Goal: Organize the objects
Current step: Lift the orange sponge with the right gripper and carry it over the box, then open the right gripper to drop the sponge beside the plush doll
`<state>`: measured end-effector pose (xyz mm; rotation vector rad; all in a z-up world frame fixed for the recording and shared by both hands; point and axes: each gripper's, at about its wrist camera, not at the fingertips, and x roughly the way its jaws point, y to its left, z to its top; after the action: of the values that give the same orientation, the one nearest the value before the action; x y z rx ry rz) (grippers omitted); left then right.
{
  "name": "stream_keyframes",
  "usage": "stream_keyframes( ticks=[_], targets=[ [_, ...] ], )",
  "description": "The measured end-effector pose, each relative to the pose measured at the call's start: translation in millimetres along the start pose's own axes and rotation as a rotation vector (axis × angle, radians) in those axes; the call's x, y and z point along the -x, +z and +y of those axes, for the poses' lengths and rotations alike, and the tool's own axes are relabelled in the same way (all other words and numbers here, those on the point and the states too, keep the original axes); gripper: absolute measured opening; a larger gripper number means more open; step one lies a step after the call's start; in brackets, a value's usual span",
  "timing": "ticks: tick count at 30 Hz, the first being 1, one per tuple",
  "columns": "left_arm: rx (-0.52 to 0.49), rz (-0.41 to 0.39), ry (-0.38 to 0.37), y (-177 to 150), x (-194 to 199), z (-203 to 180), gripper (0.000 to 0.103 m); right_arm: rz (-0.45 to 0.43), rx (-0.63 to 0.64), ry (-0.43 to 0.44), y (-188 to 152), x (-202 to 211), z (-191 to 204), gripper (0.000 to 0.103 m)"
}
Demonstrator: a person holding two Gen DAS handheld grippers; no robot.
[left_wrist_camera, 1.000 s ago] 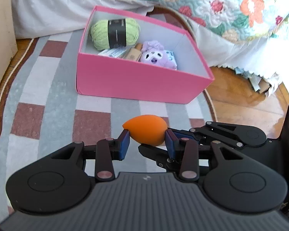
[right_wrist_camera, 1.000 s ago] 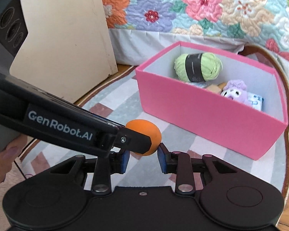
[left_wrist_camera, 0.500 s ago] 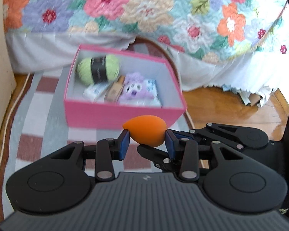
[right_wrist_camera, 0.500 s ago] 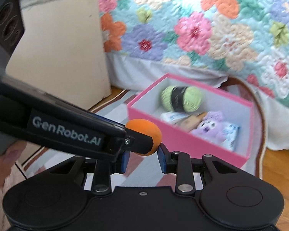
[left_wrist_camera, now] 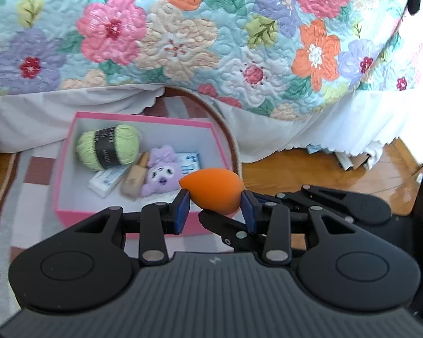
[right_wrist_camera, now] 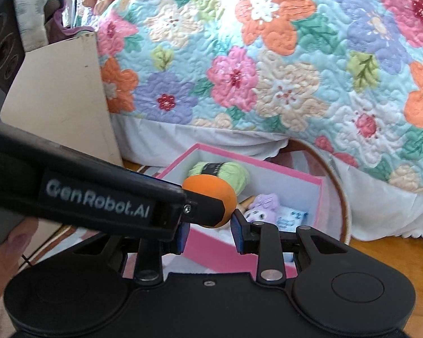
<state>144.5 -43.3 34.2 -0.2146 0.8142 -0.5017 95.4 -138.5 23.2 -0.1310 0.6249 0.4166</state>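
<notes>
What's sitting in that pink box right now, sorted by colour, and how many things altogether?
Inside the pink box:
Green: 1, yarn ball
Purple: 1, plush toy
White and blue: 2, small packets
Tan: 1, small bottle
Total: 5

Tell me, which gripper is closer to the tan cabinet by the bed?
Left. Both pinch the orange sponge, but the left gripper reaches in from the tan cabinet's side; the right gripper sits farther out, toward the bare wood floor.

Both wrist cams look fwd and down past each hand-held gripper; shared ahead: pink box (left_wrist_camera: 139,221) (right_wrist_camera: 320,200), quilt (left_wrist_camera: 211,42) (right_wrist_camera: 296,84).
</notes>
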Motion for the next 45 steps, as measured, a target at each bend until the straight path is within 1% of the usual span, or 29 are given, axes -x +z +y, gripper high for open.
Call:
stream_keyframes(
  ticks=[2, 6, 9, 13, 18, 22, 24, 27, 32, 33, 34, 37, 39, 41, 43, 45],
  targets=[
    [0.03, 0.01, -0.022, 12, -14, 1, 0.039, -0.02, -0.002, -0.03, 2, -6, -10, 0.036],
    [0.064, 0.032, -0.039, 34, -48, 0, 0.038, -0.064, -0.009, -0.067, 2, -28, -35, 0.036],
    [0.087, 0.059, -0.062, 46, -80, 6, 0.038, -0.052, -0.062, -0.079, 2, -48, -56, 0.036],
    [0.143, 0.096, -0.103, 55, -125, 23, 0.038, 0.01, -0.111, -0.085, 5, -82, -81, 0.036],
    [0.268, 0.142, -0.163, 59, -175, 52, 0.038, 0.117, -0.077, -0.111, 9, -126, -97, 0.036],
    [0.36, 0.186, -0.185, 58, -202, 72, 0.038, 0.202, -0.013, -0.114, 14, -154, -101, 0.036],
    [0.379, 0.205, -0.177, 60, -211, 76, 0.037, 0.234, 0.025, -0.113, 18, -166, -101, 0.036],
    [0.391, 0.202, -0.166, 63, -223, 79, 0.038, 0.249, 0.102, -0.145, 20, -178, -97, 0.036],
    [0.406, 0.189, -0.149, 65, -243, 85, 0.038, 0.272, 0.162, -0.217, 15, -200, -92, 0.036],
    [0.412, 0.185, -0.14, 64, -248, 88, 0.038, 0.279, 0.171, -0.217, 13, -204, -91, 0.036],
    [0.415, 0.185, -0.122, 63, -252, 91, 0.036, 0.284, 0.174, -0.207, 12, -206, -92, 0.036],
    [0.419, 0.187, -0.093, 60, -258, 98, 0.036, 0.268, 0.167, -0.185, 9, -204, -96, 0.036],
    [0.387, 0.179, -0.07, 60, -253, 96, 0.036, 0.256, 0.138, -0.175, 6, -197, -102, 0.04],
    [0.346, 0.17, -0.037, 61, -246, 92, 0.038, 0.253, 0.105, -0.155, 2, -191, -108, 0.04],
    [0.308, 0.177, -0.001, 62, -241, 87, 0.039, 0.233, 0.077, -0.119, -2, -184, -113, 0.039],
    [0.281, 0.184, 0.029, 62, -235, 83, 0.042, 0.217, 0.046, -0.102, -6, -176, -114, 0.039]
  ],
)
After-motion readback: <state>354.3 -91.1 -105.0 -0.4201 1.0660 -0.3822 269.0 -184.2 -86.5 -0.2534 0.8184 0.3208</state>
